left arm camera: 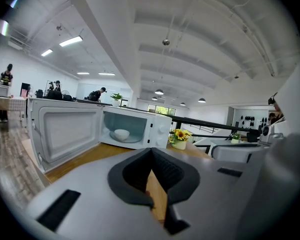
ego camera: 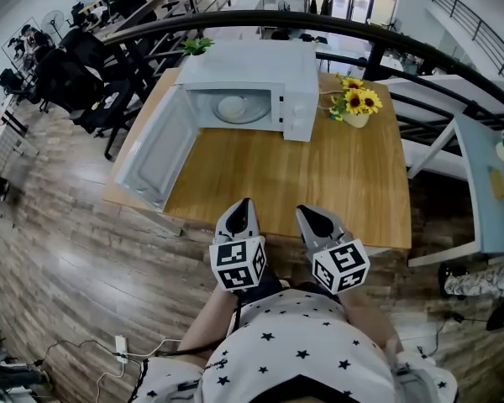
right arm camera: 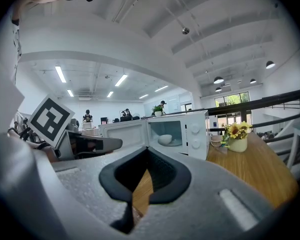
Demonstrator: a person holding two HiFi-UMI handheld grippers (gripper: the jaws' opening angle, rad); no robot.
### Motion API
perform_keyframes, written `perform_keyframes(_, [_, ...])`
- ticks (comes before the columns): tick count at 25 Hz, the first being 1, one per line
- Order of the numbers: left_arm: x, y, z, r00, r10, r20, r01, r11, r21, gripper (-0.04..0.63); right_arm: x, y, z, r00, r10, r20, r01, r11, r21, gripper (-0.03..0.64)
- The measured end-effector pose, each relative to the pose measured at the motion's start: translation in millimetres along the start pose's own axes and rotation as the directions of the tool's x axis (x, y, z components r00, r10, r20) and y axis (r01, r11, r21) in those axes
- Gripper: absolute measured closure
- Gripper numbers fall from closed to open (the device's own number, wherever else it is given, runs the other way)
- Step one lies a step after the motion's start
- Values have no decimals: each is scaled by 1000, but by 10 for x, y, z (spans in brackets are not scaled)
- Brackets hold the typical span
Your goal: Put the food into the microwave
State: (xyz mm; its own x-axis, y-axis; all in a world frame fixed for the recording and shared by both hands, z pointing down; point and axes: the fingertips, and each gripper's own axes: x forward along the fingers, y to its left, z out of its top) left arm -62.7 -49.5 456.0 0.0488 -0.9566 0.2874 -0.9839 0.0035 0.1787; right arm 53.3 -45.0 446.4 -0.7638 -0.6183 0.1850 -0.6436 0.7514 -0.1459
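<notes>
A white microwave stands at the far side of the wooden table, its door swung wide to the left. Inside, a white bowl rests on the glass turntable; the bowl also shows in the left gripper view, and the bowl in the right gripper view. My left gripper and right gripper hover side by side over the near table edge, both shut with nothing between the jaws, well short of the microwave.
A small pot of sunflowers sits right of the microwave. A black railing curves behind the table. Office chairs stand at the far left. A white table lies to the right. A power strip lies on the wood floor.
</notes>
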Motion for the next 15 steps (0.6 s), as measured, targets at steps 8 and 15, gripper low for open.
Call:
perform_keyframes(8, [33,35,9,1000,-8,-4,8,1000,0,592,68,2,6,1000,3,-3,-3,1000,1,611])
perform_keyframes(15, [25,48,9,1000,-26,-15,26,1000,17,592,117,33,-7,1000,5,-13,-5,1000,1,611])
